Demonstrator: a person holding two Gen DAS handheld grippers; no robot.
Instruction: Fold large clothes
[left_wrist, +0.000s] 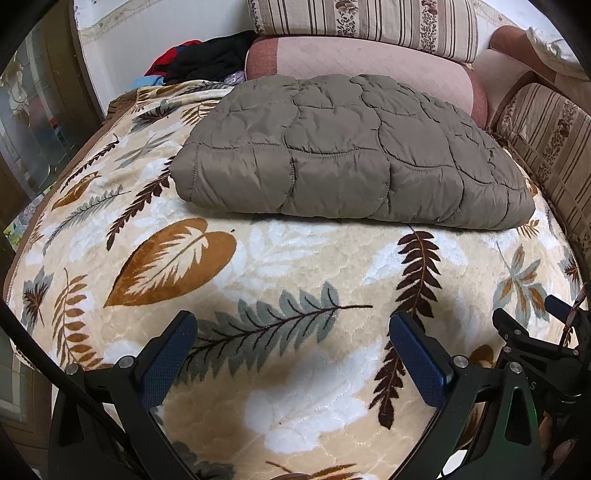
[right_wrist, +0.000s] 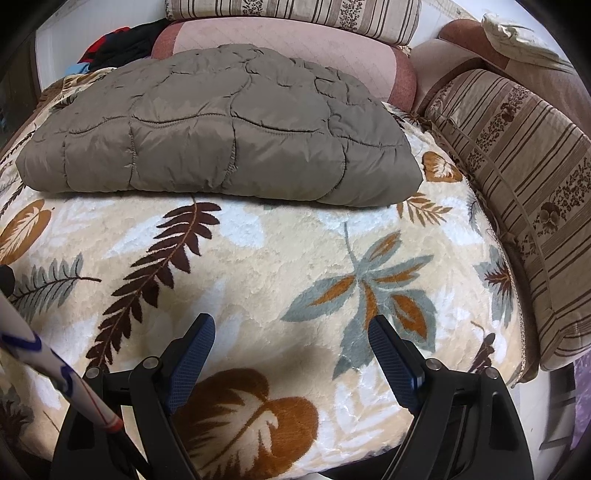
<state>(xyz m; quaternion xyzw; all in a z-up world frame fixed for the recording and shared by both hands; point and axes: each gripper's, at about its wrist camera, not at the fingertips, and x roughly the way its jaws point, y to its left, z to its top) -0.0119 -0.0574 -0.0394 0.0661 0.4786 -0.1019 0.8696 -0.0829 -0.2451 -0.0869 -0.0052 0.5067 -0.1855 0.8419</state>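
Note:
A brown-grey quilted padded garment (left_wrist: 347, 155) lies folded into a thick rectangle on the leaf-patterned blanket (left_wrist: 280, 266). It also shows in the right wrist view (right_wrist: 221, 136), at the far side of the blanket (right_wrist: 280, 251). My left gripper (left_wrist: 293, 326) is open and empty, hovering over the blanket's near part, well short of the garment. My right gripper (right_wrist: 291, 332) is open and empty too, likewise back from the garment's near edge. Part of the right gripper's black frame shows at the right edge of the left wrist view (left_wrist: 535, 343).
A pink cushion (left_wrist: 369, 62) and a striped floral cushion (left_wrist: 369, 22) lie behind the garment. Another striped cushion (right_wrist: 517, 177) lines the right side. A heap of dark and red clothes (left_wrist: 207, 59) sits at the back left by the wall. The blanket's left edge drops off.

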